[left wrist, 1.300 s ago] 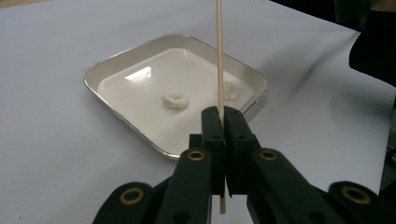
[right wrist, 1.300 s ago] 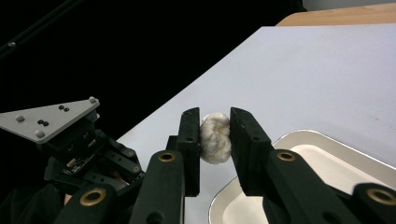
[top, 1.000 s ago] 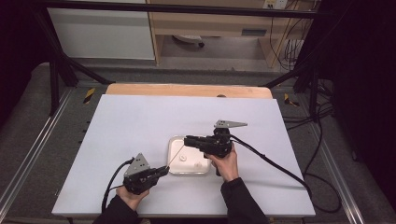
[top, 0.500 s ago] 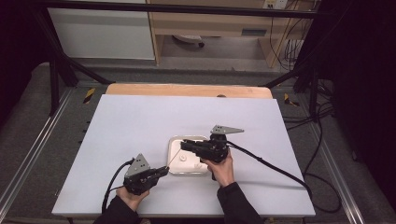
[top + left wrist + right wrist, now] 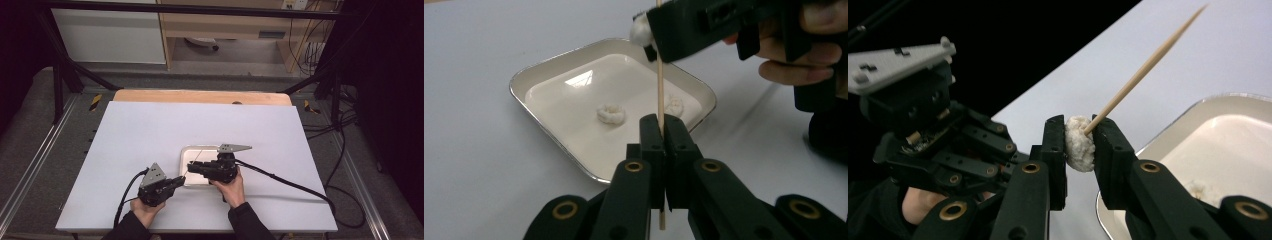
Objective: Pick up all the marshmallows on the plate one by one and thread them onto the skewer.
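My left gripper [image 5: 663,150] shut tight on wooden stick [image 5: 659,75], stick pointing up and away from jaws. My right gripper [image 5: 1079,137] pinching white puffy piece [image 5: 1079,143], right above stick tip, stick poking into it. Piece must slide down along stick. Past both: tray [image 5: 549,70], two more white pieces [image 5: 611,113] inside.

One wooden skewer [image 5: 659,75], three white dough pieces [image 5: 611,114], one tray [image 5: 549,65], two hand-held grippers [image 5: 192,168].
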The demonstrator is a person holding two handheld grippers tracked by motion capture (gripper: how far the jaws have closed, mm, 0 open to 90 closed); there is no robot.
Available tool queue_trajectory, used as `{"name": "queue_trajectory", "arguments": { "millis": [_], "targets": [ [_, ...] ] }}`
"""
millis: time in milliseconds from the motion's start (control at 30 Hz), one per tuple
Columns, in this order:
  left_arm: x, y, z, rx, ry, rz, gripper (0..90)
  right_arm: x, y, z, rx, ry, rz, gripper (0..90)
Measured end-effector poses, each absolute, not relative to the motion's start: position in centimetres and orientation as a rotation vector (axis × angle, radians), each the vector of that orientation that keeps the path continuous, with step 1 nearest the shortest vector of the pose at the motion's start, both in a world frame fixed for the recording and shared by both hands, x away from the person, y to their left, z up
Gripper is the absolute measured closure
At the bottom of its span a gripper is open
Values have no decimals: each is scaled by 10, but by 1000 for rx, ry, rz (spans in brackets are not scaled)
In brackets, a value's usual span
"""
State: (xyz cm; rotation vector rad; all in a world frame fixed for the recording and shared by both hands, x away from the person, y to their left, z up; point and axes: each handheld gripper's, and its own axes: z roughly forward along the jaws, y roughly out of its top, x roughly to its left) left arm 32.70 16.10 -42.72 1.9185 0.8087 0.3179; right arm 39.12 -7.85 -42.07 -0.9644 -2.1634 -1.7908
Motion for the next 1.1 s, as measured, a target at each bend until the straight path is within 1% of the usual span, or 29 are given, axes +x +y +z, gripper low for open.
{"name": "queue_trajectory", "arguments": {
  "millis": [333, 533, 633, 700, 767, 933, 1100],
  "targets": [
    [330, 157, -430, 1913, 817, 294, 885, 386, -74, -430, -955, -2196, -1740, 747],
    [330, 158, -429, 1912, 809, 291, 885, 388, -81, -418, -938, -2233, -1774, 579],
    [329, 158, -429, 1911, 803, 291, 885, 389, -85, -411, -930, -2254, -1766, 531],
    [329, 159, -429, 1906, 806, 296, 886, 390, -86, -410, -929, -2263, -1757, 460],
    [329, 160, -428, 1899, 808, 300, 885, 390, -87, -410, -931, -2294, -1750, 410],
    [328, 163, -427, 1894, 809, 304, 886, 390, -85, -414, -940, -2314, -1742, 322],
    [327, 169, -426, 1891, 813, 309, 886, 392, -87, -411, -936, -2362, -1756, 200]
  ]
}}
